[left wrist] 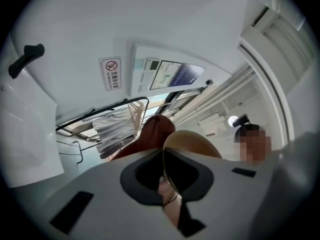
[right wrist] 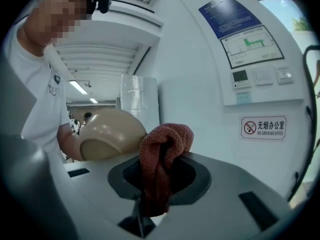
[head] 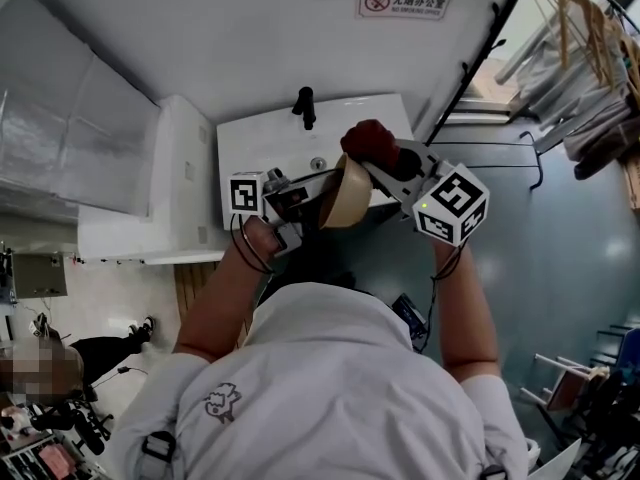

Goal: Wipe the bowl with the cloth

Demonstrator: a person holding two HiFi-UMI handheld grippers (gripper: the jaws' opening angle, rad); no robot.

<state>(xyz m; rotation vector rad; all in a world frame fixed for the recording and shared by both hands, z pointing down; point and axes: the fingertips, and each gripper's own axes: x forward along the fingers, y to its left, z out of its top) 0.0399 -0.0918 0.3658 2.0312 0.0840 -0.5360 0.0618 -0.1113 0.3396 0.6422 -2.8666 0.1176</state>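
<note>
My left gripper is shut on the rim of a tan bowl, which it holds on edge in front of the person's chest. In the left gripper view the thin rim of the bowl runs between the jaws of the left gripper. The right gripper is shut on a dark red cloth at the bowl's upper edge. In the right gripper view the cloth bulges out of the right gripper, right next to the bowl's outer side. Whether cloth and bowl touch I cannot tell.
Below the grippers is a white sink with a black faucet. A white cabinet stands to its left. A no-smoking sign hangs on the wall. Clothes hangers and a black rail are at the right.
</note>
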